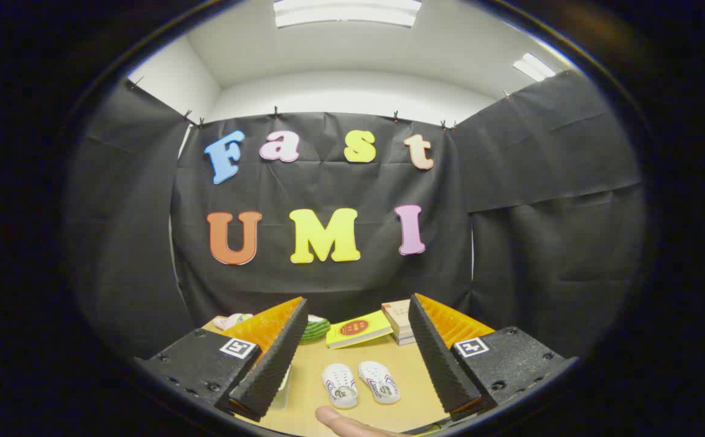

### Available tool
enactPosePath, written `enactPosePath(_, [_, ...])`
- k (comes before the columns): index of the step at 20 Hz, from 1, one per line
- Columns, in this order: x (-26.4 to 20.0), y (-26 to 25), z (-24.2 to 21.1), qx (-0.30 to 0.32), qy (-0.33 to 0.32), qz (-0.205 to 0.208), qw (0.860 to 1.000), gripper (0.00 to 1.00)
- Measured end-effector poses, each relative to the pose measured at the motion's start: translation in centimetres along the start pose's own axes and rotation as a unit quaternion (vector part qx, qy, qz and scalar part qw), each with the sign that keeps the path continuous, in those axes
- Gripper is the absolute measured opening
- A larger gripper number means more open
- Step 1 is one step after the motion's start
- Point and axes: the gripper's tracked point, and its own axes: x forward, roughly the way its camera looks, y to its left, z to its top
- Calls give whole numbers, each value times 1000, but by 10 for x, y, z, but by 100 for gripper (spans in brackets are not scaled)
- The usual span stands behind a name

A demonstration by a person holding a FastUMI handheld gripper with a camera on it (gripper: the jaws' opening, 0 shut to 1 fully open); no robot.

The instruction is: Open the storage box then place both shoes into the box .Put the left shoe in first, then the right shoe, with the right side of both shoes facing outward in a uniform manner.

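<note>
- The gripper (pixel 352 358) was held level above the table (pixel 313 364), its fingers spread wide and grasping nothing.
- Two white shoes (pixel 360 383) were seen side by side between the fingers.
- A fingertip (pixel 343 422) was visible just below the shoes.

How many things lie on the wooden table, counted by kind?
Small white clog shoes with striped sides: 2
Books: 2, a yellow book and a beige book
Green striped round thing: 1
Pink-and-white thing, unclear: 1
Total: 6
The open gripper holds nothing.
</note>
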Motion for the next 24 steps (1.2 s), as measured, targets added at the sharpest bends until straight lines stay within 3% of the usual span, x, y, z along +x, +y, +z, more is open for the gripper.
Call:
enactPosePath(6, [0, -9, -3, 15, 9, 0, 1000, 100])
enactPosePath(13, [0, -1, -13, 26, 22, 33, 999, 100])
enactPosePath(21, [16, -13, -19, 23, 26, 28, 999, 100])
enactPosePath(24, [34, -5, -47, 53, 72, 63, 994, 100])
